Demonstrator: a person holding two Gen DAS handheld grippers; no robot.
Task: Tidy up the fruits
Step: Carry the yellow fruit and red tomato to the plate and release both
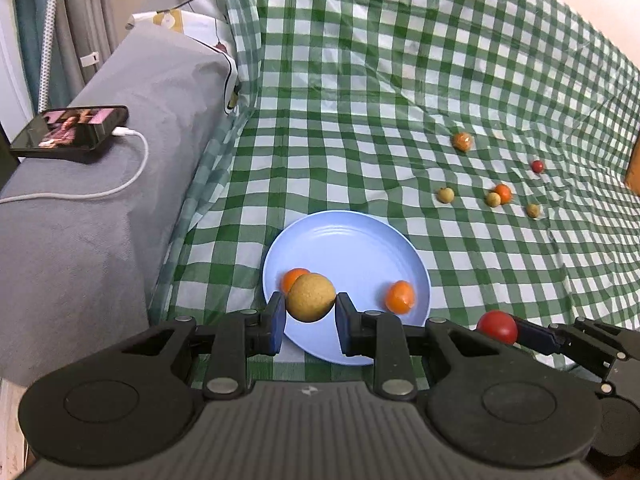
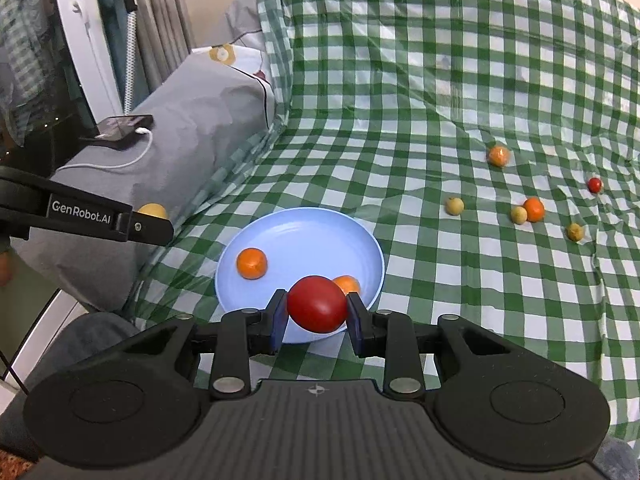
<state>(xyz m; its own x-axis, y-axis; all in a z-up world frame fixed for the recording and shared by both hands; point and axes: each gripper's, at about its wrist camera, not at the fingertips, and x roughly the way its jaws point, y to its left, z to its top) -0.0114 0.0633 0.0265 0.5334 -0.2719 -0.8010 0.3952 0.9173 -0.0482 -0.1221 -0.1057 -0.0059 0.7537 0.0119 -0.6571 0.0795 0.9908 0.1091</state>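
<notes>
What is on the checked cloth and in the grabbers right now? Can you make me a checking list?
Surface: green and white checked cloth, wrinkled, under a clear film.
Job's things: blue plate with two orange fruits in it; six small fruits loose on the cloth, among them a small red one and a tan one.
Clutter: nothing seen.
Grippers: left gripper shut on a tan round fruit; right gripper shut on a red fruit; both by the plate's near rim.
Cables: white cable plugged into a phone.
Surroundings: grey cushion, curtains.
</notes>
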